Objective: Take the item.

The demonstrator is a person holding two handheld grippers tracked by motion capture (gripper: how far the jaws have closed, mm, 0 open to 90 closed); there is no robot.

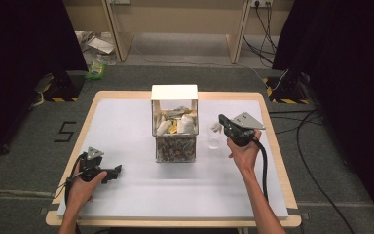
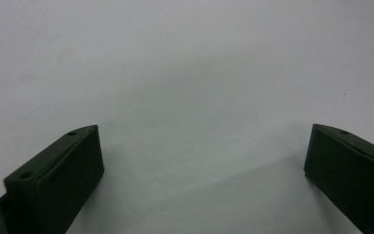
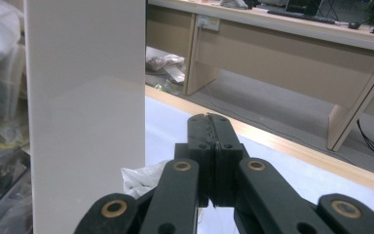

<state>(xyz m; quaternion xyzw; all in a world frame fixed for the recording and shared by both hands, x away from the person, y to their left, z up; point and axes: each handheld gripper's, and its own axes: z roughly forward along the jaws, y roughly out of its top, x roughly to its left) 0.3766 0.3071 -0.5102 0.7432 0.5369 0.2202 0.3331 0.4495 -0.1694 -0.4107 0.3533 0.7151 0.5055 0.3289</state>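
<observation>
A clear box (image 1: 175, 148) stands mid-table with its white lid (image 1: 174, 92) raised; it is full of white and yellow packets and small dark items. My right gripper (image 1: 221, 119) hovers just right of the box, shut on the top of a small clear plastic bag (image 1: 214, 139) that hangs below it. In the right gripper view the jaws are pressed together, crinkled white plastic (image 3: 139, 178) shows under them, and the box's white panel (image 3: 85, 112) rises close on the left. My left gripper (image 1: 118, 169) rests low at the table's front left, open over bare white surface (image 2: 195, 97).
The white mat (image 1: 126, 190) covers the wooden table (image 1: 277, 161). Cables (image 1: 311, 161) trail on the floor at the right. Desks (image 3: 292, 53) stand beyond the far edge.
</observation>
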